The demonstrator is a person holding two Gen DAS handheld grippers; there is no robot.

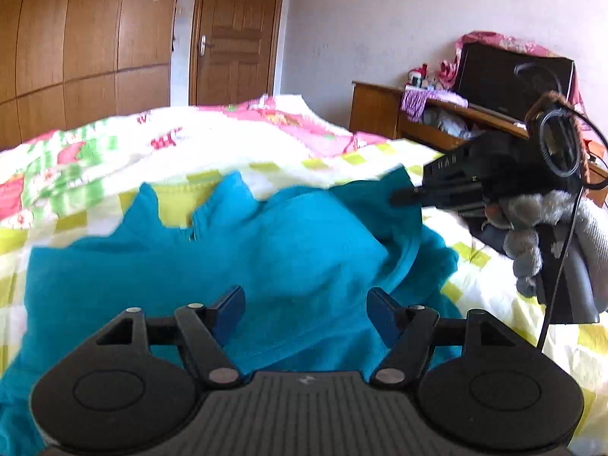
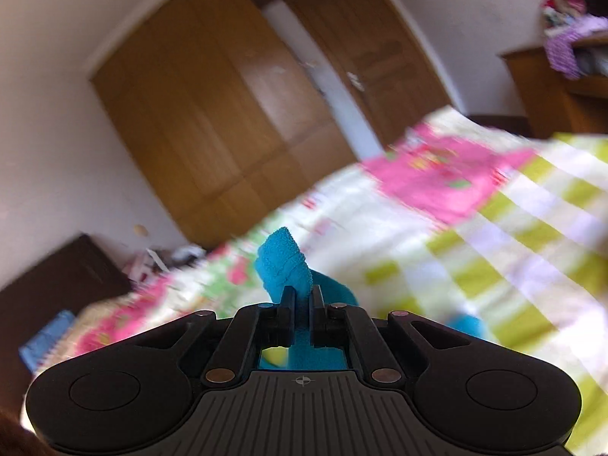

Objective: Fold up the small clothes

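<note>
A teal garment [image 1: 212, 258] lies rumpled on the checked bedspread [image 1: 288, 148], with a yellow-lined neck opening at its far edge. My left gripper [image 1: 306, 311] is open and empty, its blue pads just above the near part of the cloth. My right gripper [image 1: 397, 197] shows at the right, shut on the garment's far right corner and lifting it. In the right wrist view my right gripper [image 2: 302, 296] is shut on a bunched fold of the teal garment [image 2: 285, 262] that sticks up between the fingers.
A wooden desk [image 1: 380, 110] with a dark monitor [image 1: 509, 76] and clutter stands at the right of the bed. Wooden wardrobe doors [image 1: 87, 41] and a door [image 1: 231, 38] are beyond the bed. A dark cabinet [image 2: 57, 277] stands at the left.
</note>
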